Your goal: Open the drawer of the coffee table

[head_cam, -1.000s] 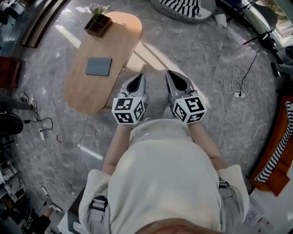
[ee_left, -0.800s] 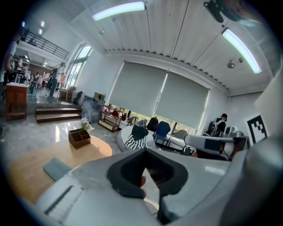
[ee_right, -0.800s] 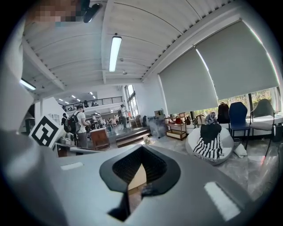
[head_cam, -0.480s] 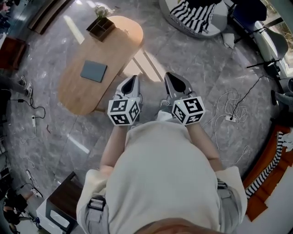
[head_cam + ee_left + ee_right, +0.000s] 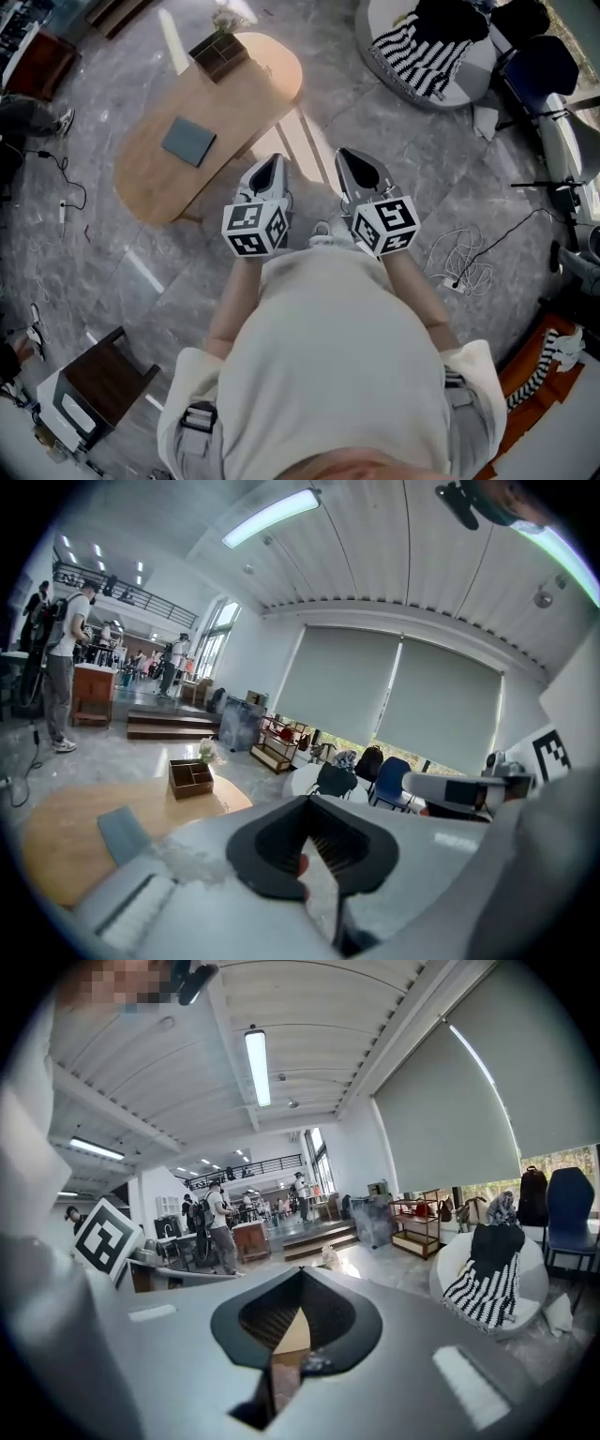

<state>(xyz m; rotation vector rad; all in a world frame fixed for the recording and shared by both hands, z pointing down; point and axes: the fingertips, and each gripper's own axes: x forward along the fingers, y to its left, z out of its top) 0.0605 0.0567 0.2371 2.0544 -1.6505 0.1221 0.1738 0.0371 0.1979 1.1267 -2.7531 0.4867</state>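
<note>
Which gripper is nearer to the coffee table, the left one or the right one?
Left. The left gripper hangs just beside the edge of the table; the right gripper is farther out, over the floor.

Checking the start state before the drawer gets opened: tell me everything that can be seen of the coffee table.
The coffee table has a long oval top of light wood, seen from above, standing on the grey stone-look floor. A dark brown compartment box sits at its far end; a flat grey-blue pad lies near the middle. No drawer front shows from here. The left tool and right tool are shut, short of it and not touching it.
</note>
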